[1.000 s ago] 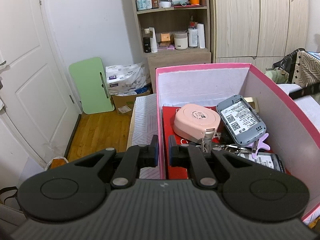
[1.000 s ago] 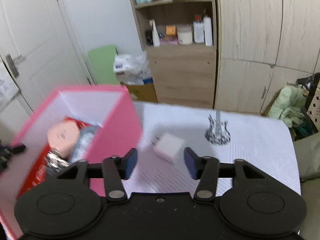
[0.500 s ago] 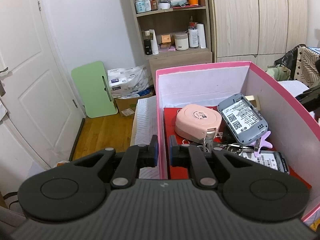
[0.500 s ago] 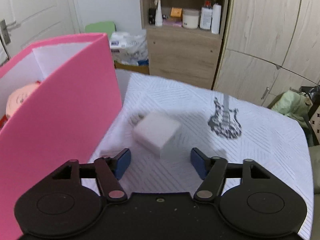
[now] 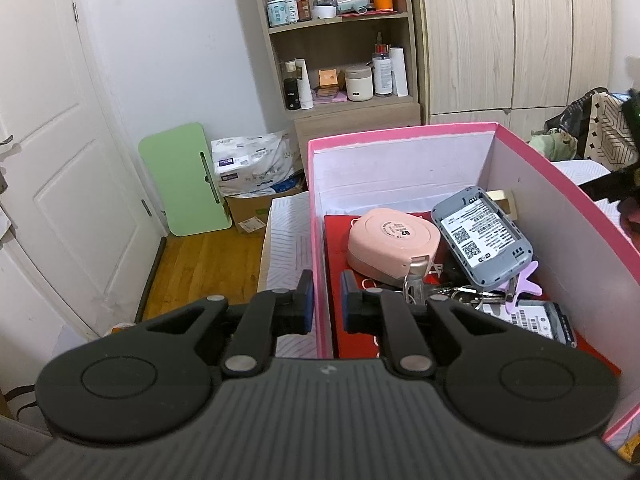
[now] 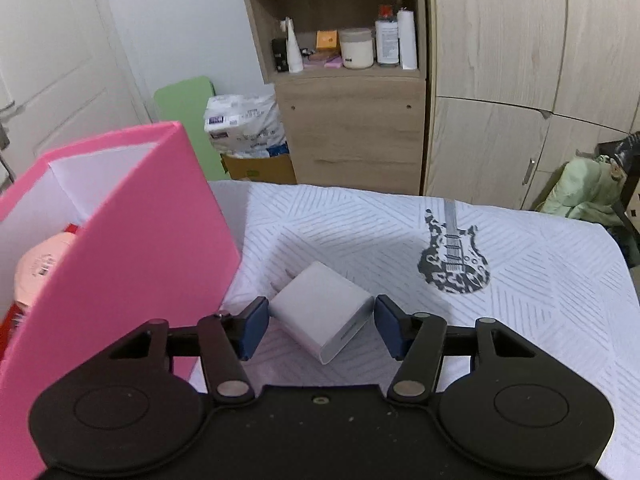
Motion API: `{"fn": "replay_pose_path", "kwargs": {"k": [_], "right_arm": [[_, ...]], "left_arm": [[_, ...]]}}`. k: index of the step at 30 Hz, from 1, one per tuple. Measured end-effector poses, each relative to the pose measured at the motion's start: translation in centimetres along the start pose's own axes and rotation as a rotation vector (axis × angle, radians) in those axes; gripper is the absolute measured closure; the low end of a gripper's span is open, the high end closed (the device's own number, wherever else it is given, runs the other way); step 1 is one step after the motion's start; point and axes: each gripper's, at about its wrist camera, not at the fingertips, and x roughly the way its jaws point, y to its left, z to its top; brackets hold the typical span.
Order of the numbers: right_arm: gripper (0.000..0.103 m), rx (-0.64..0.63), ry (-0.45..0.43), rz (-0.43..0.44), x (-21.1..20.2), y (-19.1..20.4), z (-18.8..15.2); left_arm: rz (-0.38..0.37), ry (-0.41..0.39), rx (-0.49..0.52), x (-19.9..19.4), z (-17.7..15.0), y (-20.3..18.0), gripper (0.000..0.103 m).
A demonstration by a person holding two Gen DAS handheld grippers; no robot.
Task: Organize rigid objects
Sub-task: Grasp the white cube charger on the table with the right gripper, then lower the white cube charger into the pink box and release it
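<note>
A pink box (image 5: 400, 134) stands on the white patterned tablecloth (image 6: 520, 280). In it lie a pink round case (image 5: 386, 240), a grey router (image 5: 482, 236), keys (image 5: 452, 292), a purple clip (image 5: 524, 282) and a hard drive (image 5: 532, 320). My left gripper (image 5: 325, 306) straddles the box's left wall. Its pads sit against the wall while the jaws ease open. Right of the box (image 6: 120, 240), a white charger cube (image 6: 320, 304) lies on the cloth. My right gripper (image 6: 320, 322) is closing on it, both pads touching its sides.
A guitar print (image 6: 454, 256) marks the cloth beyond the charger. Behind the table stand a wooden shelf unit (image 6: 352, 120) with bottles and a wardrobe (image 6: 520, 80). A green board (image 5: 184, 180) leans by the white door (image 5: 52, 160). Clothes (image 6: 584, 192) lie far right.
My right gripper came down over the white charger; its fingers widened, then narrowed onto the charger's sides. The left gripper stayed on the box wall, its jaws slightly wider.
</note>
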Motion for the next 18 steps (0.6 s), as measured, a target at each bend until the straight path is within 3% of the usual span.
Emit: {"fn": "replay_pose_path", "kwargs": {"k": [5, 11, 15, 18], "right_arm": [[0.040, 0.028, -0.054, -0.006, -4.3, -0.1, -0.9], [0.040, 0.045, -0.144, 0.108, -11.3, 1.3, -1.9], [0.040, -0.005, -0.179, 0.253, -14.0, 4.0, -2.0], [0.040, 0.010, -0.133, 0.380, -13.6, 6.1, -1.7]], "left_arm": [[-0.005, -0.001, -0.007, 0.0, 0.0, 0.1, 0.092], [-0.018, -0.004, -0.015, 0.0, -0.1, 0.1, 0.091], [-0.020, -0.004, -0.017, 0.1, -0.1, 0.1, 0.091], [-0.027, -0.006, -0.027, 0.1, 0.0, 0.2, 0.091]]}}
